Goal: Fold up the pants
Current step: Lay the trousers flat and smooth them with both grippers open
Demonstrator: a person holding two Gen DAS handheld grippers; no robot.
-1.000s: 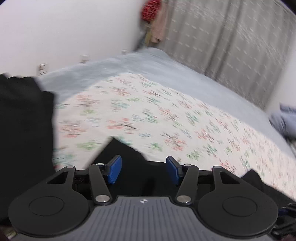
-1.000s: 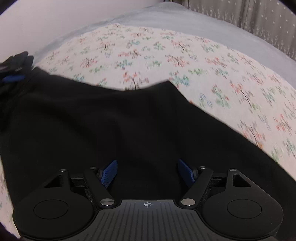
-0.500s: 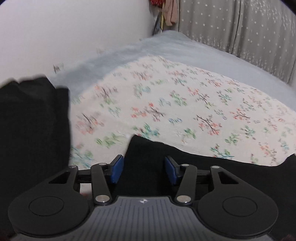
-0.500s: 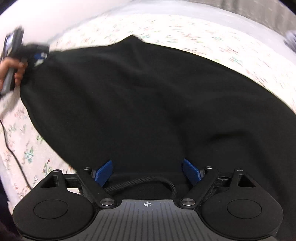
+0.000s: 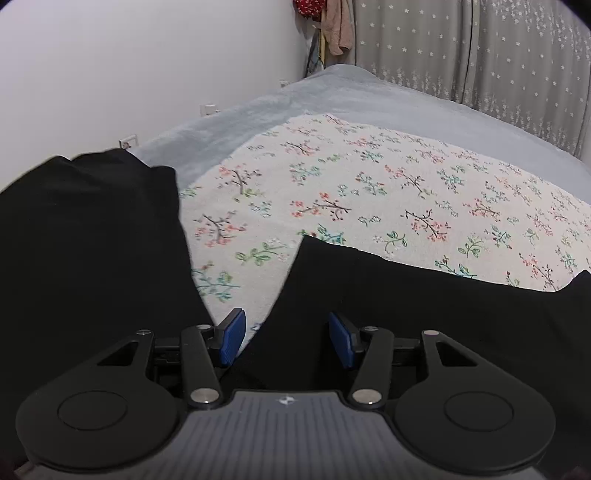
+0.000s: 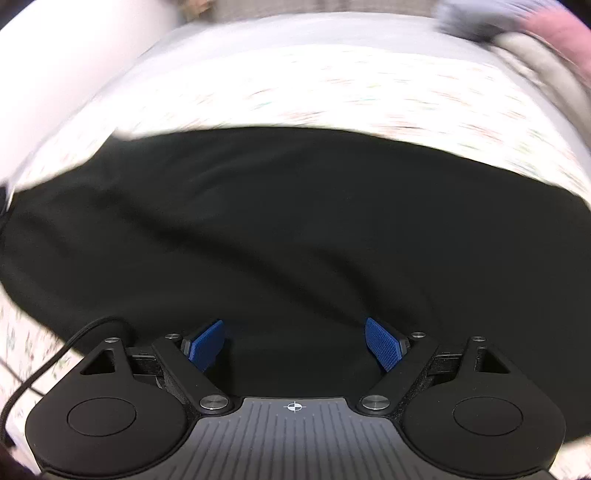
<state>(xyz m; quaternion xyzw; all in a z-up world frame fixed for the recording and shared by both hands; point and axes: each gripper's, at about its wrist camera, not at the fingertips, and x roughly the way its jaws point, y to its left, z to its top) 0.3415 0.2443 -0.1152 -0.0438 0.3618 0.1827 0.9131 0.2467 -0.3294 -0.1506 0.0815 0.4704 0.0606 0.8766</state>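
Observation:
Black pants (image 5: 424, 314) lie spread on a floral sheet (image 5: 369, 192) on a bed. In the left wrist view one part of them runs right from the fingers and another black part (image 5: 81, 240) lies at the left, with sheet between. My left gripper (image 5: 286, 338) is open, its blue pads apart just over the pants' corner. In the right wrist view the pants (image 6: 295, 229) fill the middle of the blurred frame. My right gripper (image 6: 295, 347) is open wide above the fabric, holding nothing.
A grey blanket (image 5: 332, 96) covers the far side of the bed. A white wall (image 5: 147, 66) stands at the left and a grey curtain (image 5: 480, 55) at the back. Clothes (image 5: 332, 22) hang in the corner. A black cable (image 6: 55, 365) trails at the right gripper's left.
Both views have swung. The right gripper's jaws have opened wider and it has moved over the pants; the left gripper has stayed open near the pants' corner.

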